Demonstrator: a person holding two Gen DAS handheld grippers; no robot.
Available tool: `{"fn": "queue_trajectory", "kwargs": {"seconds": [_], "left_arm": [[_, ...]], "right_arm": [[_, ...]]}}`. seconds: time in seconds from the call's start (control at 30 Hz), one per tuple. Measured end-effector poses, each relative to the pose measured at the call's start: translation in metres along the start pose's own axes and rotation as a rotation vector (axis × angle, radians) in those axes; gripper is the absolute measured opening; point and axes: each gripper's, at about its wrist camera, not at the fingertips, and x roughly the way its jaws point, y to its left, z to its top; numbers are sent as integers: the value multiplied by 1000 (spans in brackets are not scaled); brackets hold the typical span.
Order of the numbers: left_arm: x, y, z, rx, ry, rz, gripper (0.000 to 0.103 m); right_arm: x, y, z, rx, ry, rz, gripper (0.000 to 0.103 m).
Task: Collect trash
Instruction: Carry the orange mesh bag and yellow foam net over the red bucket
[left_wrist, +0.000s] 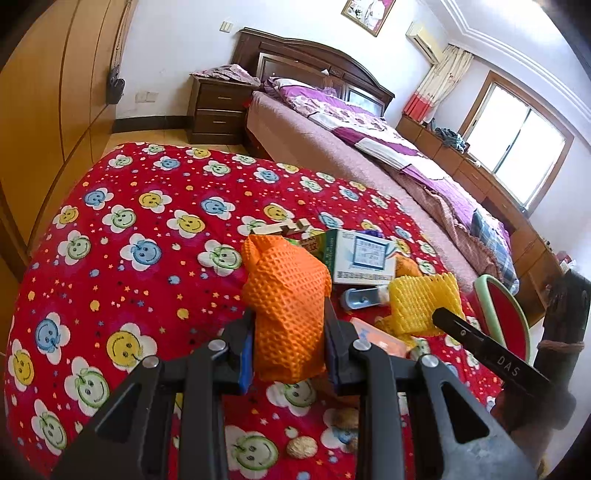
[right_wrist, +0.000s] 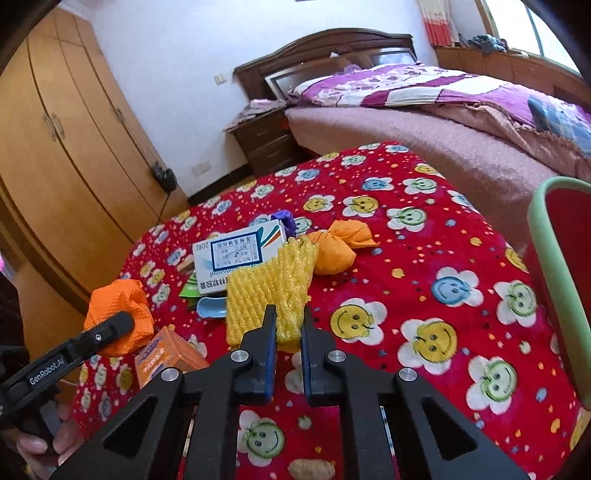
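Observation:
My left gripper (left_wrist: 290, 325) is shut on an orange foam net (left_wrist: 288, 299) and holds it above the red smiley-flower cloth (left_wrist: 129, 240); it also shows in the right wrist view (right_wrist: 120, 317). My right gripper (right_wrist: 290, 321) is shut on a yellow foam net (right_wrist: 273, 288), also seen in the left wrist view (left_wrist: 421, 302). A white medicine box (right_wrist: 236, 254), an orange wrapped bundle (right_wrist: 336, 247), a small orange box (right_wrist: 170, 354) and a blue plastic piece (right_wrist: 210, 308) lie on the cloth.
A red bin with a green rim (right_wrist: 554, 280) stands at the right edge of the table. Nut shells (left_wrist: 301, 446) lie near the front. A bed (left_wrist: 369, 147), a nightstand (left_wrist: 218, 110) and a wooden wardrobe (right_wrist: 55, 147) stand beyond.

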Motion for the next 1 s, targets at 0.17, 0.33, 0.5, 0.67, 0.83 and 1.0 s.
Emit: {"fn": "queue_trajectory", "kwargs": {"seconds": [0.17,0.33,0.5,0.67,0.83,1.0], "left_arm": [[-12,-12,-1,15,-13,-23,30],[-23,-29,-2,42,-19,-56,30],[-29,-49,-4,64,-6,-96,30],[-34,-75,-8,106,12,-139,30],[-31,-106,-9,158,39,-181,30],[-21,-144,-14,219,75,-230,30]], "right_arm": [[-27,-5,-2,17,-67,-5,11],[-57,-12,-4,30,-137,-26,11],[-87,-26,-8,60,-194,-58,11],[-111,-44,-11,99,-238,-93,11],[-134,-66,-16,149,-284,-138,11],[-155,-98,-21,205,-330,-184,11]]}}
